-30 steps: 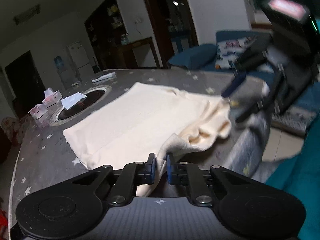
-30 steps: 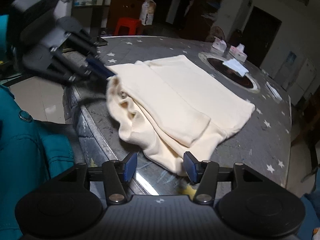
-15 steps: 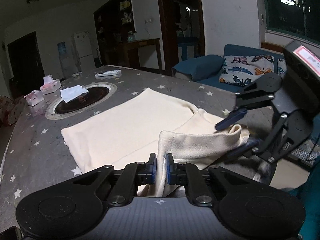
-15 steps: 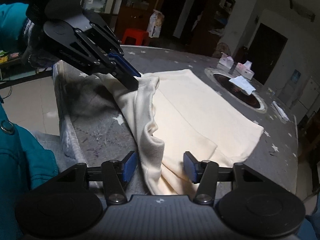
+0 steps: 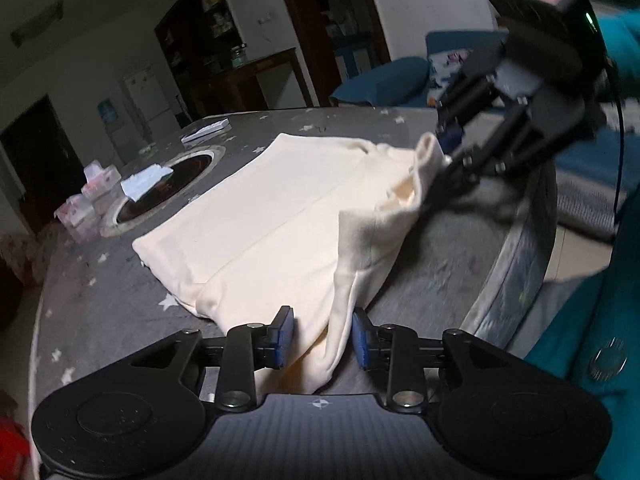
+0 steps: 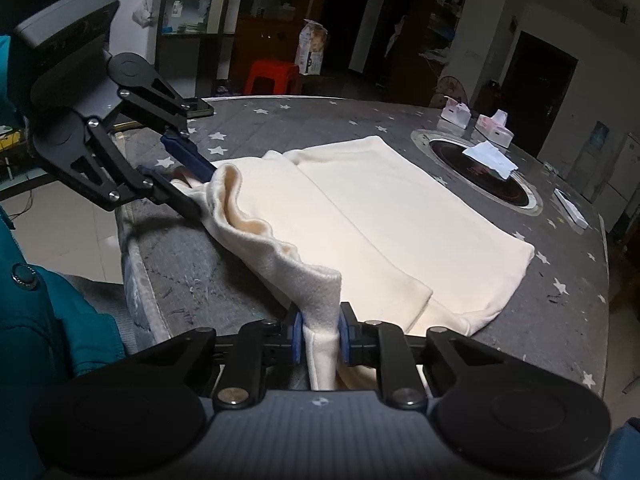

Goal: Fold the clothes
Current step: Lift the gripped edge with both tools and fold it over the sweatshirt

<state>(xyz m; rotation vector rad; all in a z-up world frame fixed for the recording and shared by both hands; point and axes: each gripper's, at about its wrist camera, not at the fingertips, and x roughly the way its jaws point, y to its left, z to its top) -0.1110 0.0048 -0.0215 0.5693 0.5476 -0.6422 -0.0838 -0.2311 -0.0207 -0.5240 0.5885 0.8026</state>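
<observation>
Dim room light is falling on a round table (image 6: 400, 120) covered in grey cloth printed with white stars, with a dark circular inset (image 6: 480, 178) toward its far side. Lying across the table is a cream, soft knitted garment (image 6: 400, 224), mostly flat and folded, its near edge lifted into a sagging ridge between the two tools. Left tongs (image 5: 322, 334) are opening: the blue pads are standing apart with a hanging fold of the cream garment between them, the cloth not being pressed by either pad. Right tongs (image 6: 319, 334) are closing, and their blue pads are already pinching a narrow strip of the garment's edge from both sides. In the left wrist view the right tongs are showing at upper right, meeting the raised cloth. Two pink-and-white tissue boxes (image 6: 476, 118) are sitting beyond the inset, with a white crumpled paper (image 6: 490, 158) lying on it. A teal jacket sleeve (image 6: 44, 320) of the person is filling the near left
</observation>
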